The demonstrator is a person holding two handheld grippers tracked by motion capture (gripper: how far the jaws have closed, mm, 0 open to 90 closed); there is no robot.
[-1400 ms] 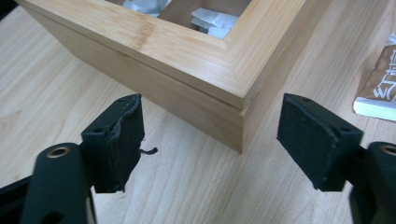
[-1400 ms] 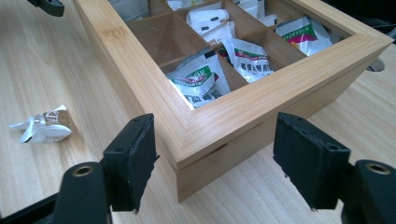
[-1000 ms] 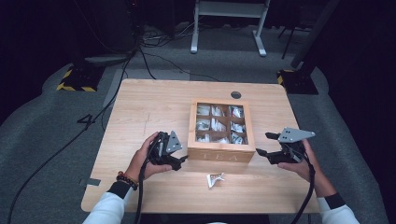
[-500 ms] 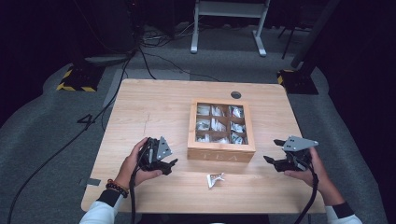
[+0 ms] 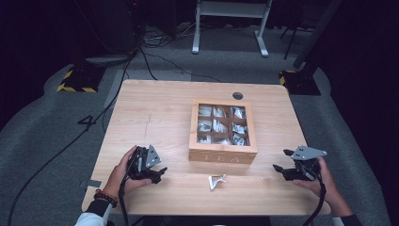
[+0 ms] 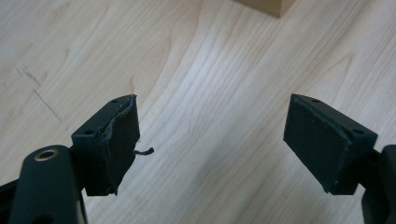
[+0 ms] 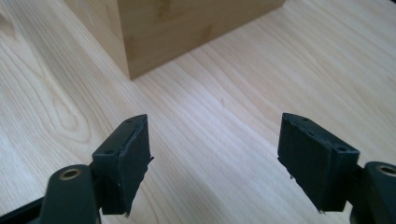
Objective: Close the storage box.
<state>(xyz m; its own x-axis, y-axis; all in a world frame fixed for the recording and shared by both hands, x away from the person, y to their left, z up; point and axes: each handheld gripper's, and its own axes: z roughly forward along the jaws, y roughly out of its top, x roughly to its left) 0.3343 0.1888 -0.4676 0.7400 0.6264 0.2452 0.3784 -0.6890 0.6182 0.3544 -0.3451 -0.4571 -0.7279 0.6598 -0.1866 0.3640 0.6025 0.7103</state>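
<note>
The high view looks from up above the near edge of the wooden table (image 5: 160, 113), forward and down, from far off. It takes in the whole top, with the wooden box (image 5: 222, 126) at about 1 o'clock from the table's middle.

The left gripper view sits very close to the tabletop (image 6: 219, 93) and looks forward and down at the wood. A box corner (image 6: 266, 7) peeks in at 12 o'clock.

The right gripper view is just as close to the tabletop (image 7: 261, 79), with the box corner (image 7: 154, 32) at 11 o'clock.

All three share the box and the tabletop.
</note>
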